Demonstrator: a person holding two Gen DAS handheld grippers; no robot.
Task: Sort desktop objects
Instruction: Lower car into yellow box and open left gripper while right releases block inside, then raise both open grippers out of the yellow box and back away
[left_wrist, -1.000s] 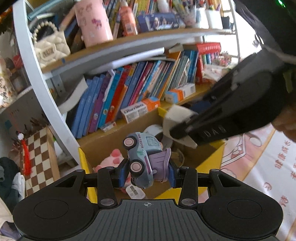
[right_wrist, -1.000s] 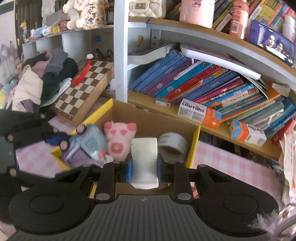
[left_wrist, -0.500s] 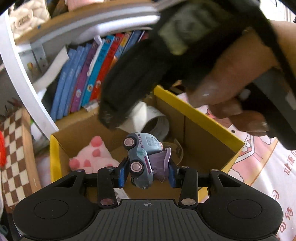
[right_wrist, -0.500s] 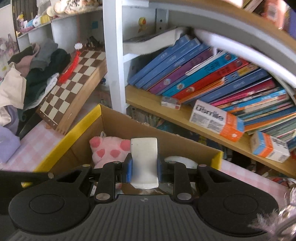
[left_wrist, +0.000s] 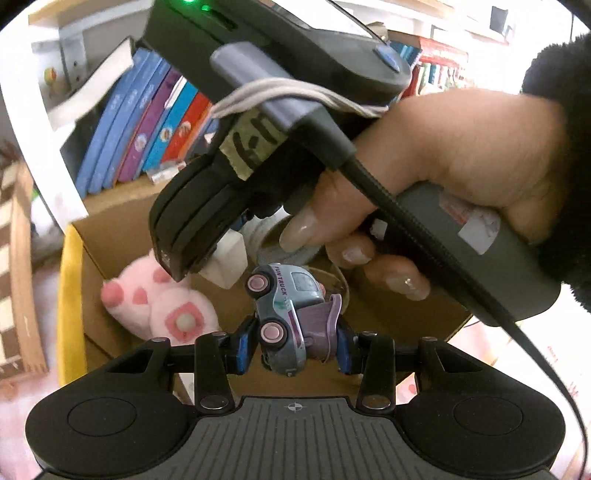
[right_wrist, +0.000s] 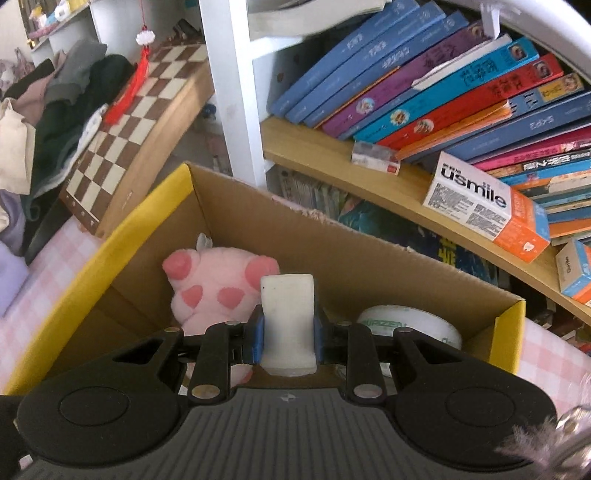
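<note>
Between the jaws of the left gripper (left_wrist: 293, 345) sits a pale blue toy truck (left_wrist: 286, 314), pinched at its sides and tipped nose-up, held over the open cardboard box (left_wrist: 122, 229). Just ahead, the right gripper (right_wrist: 288, 334) has its jaws closed on a white block (right_wrist: 289, 325), which hangs inside the box mouth. From the left wrist view, the person's right hand (left_wrist: 436, 177) wraps the gripper handle from the upper right, tilting the tool downward into the box, its cable trailing back. Inside the box lie a pink plush toy (right_wrist: 214, 284) against the left wall and a roll of tape (right_wrist: 410, 325) to the right. Behind the box stand leaning books (right_wrist: 424, 88) on a wooden shelf (right_wrist: 314, 151), with a chessboard (right_wrist: 136, 122) propped to the left.
</note>
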